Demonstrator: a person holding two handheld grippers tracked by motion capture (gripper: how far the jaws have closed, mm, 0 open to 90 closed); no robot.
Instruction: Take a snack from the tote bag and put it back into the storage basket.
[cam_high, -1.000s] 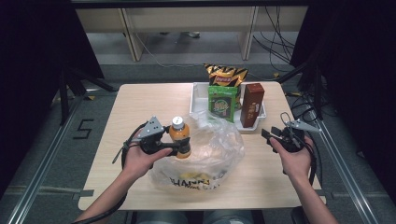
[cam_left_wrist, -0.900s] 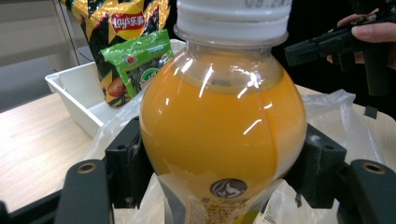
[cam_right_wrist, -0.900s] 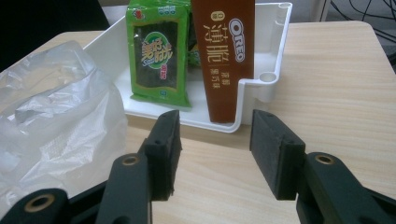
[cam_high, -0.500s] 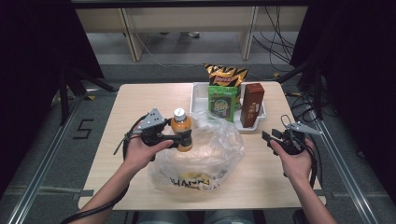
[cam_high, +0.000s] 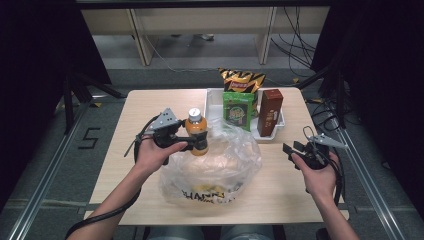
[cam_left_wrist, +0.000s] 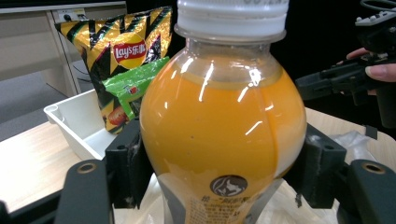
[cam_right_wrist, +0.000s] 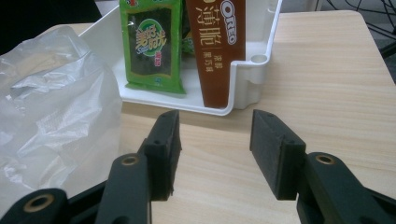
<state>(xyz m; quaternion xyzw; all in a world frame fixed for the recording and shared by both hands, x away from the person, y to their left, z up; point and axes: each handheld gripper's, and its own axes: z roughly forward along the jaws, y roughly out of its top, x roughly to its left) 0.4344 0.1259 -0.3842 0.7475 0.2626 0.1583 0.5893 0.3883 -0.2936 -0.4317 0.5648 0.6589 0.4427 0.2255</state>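
Juice bottle (cam_high: 196, 131), orange-filled and white-capped, sits clamped upright in the left hand-held gripper (cam_high: 186, 141) above the clear plastic bag (cam_high: 215, 167). Beyond it, white tray (cam_high: 214, 100) holds chips, green packet, brown box. Right hand-held gripper (cam_right_wrist: 215, 140) hangs half-open, empty, over the worktop (cam_high: 142, 107).

Blk jaws, brass-ringed screw holes

A white tray (cam_high: 216, 98) at the table's (cam_high: 135, 107) far edge holds a chip bag (cam_high: 242, 80), green snack packet (cam_high: 238, 110) and brown biscuit box (cam_high: 269, 112).
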